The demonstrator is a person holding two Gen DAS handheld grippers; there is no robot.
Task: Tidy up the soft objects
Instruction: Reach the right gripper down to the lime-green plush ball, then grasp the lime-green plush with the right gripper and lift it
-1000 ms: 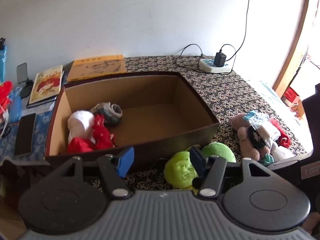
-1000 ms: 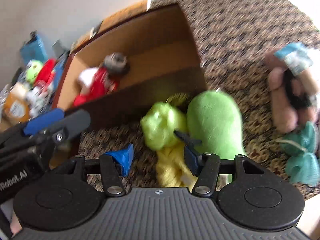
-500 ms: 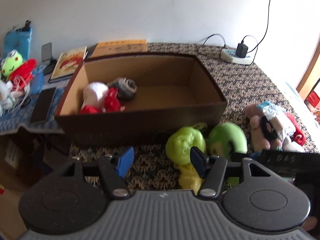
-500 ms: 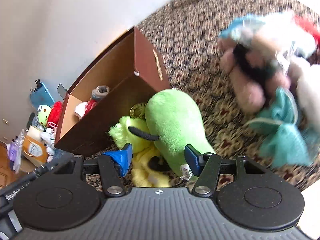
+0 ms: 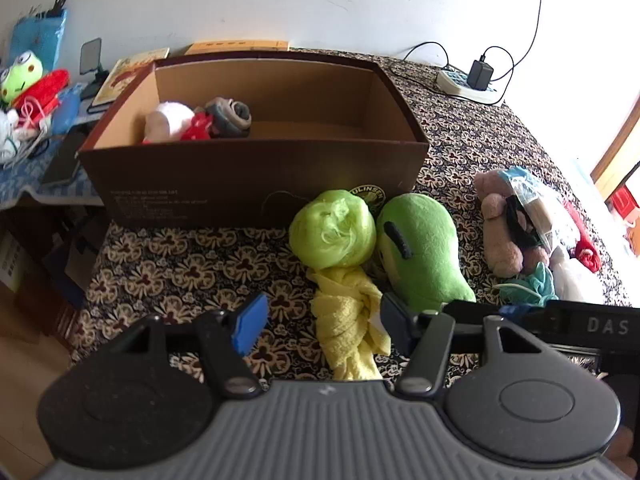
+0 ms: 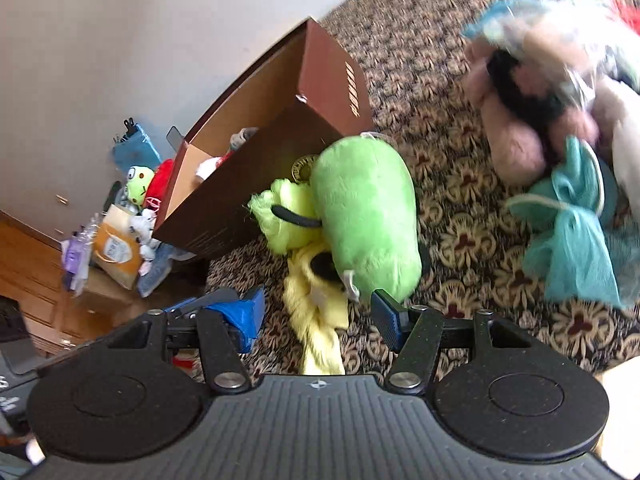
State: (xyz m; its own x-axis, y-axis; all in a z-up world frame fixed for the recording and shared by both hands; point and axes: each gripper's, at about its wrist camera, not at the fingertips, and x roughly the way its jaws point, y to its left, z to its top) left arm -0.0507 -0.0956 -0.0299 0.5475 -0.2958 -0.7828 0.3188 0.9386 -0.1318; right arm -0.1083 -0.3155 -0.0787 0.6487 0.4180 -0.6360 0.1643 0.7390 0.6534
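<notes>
**A:** Where do your soft things lie, taking the brown box (image 5: pixel 256 176) as the mark?

**B:** Inside the box, at its far left corner: a white-and-red plush (image 5: pixel 176 122) and a grey rolled piece (image 5: pixel 232 114). The near wall cuts off their lower halves, so you can't tell what either one is. Against the box's near wall, towards its right corner, sits the green ball of netting (image 5: pixel 334 228); the green plush (image 5: pixel 420 248) touches it on the side away from the box's middle. The yellow knotted cloth (image 5: pixel 352 320) trails from the ball, away from the box.

**A:** And your fingers?

**B:** Your left gripper (image 5: pixel 322 322) is released, its blue pads apart, the yellow cloth showing between them with no pad pressing it. Your right gripper (image 6: pixel 318 316) is likewise released, hanging over the same cloth and the plush's lower end; whether a pad brushes the plush can't be told.

**A:** Further out from the box?

**B:** Well past its right end, a pink plush (image 5: pixel 500 236) under a clear bag (image 5: pixel 536 204), with teal netting (image 6: pixel 576 232) beside it. That heap is blurred in the right view, its far parts washed out by window light. Your right tool's black bar hides its near edge in the left view.
</notes>
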